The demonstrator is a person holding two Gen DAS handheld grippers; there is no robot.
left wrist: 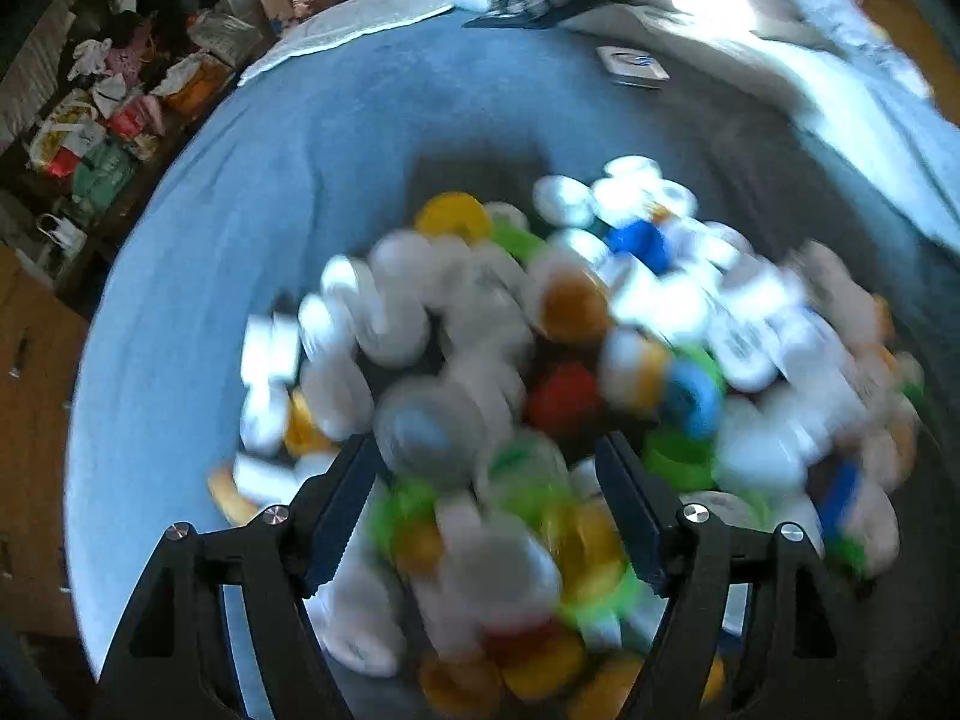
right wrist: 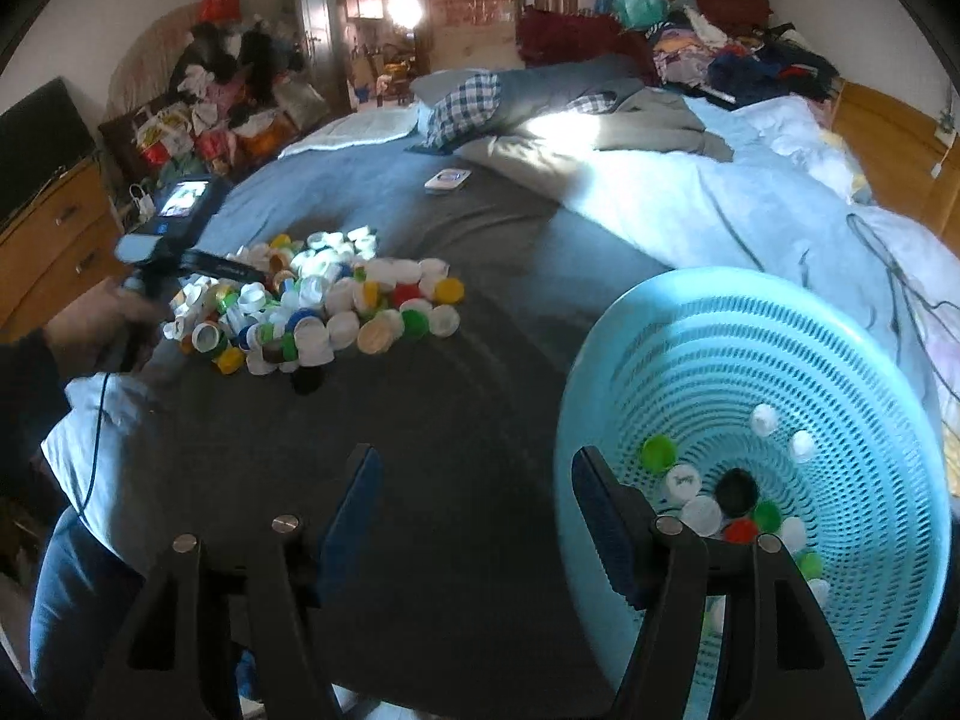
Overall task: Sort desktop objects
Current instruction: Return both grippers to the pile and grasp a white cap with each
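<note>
On the grey blanket [right wrist: 492, 396] covering the bed, a heap of bottle caps [right wrist: 324, 306] lies left of centre in the right wrist view — mostly white, with yellow, green, blue and red among them. The left gripper [left wrist: 486, 450] points steeply down over this heap; its fingers stand apart with caps showing between and below them, but the picture is blurred and whether either pad touches a cap cannot be told. In the right wrist view the same gripper shows at the heap's left edge, held by a hand [right wrist: 114, 312] with a dark sleeve. The right gripper [right wrist: 477, 468] hangs over bare blanket near the viewer, fingers apart, nothing between them. Just right of it sits a light blue perforated basket [right wrist: 780, 348], tilted toward the camera — a few caps rest in its bottom, white, green, red and one black [right wrist: 737, 491]. A small white box [right wrist: 447, 180] lies farther up the bed, well apart from the heap. A checked cloth [right wrist: 468, 102] lies at the far end.
</note>
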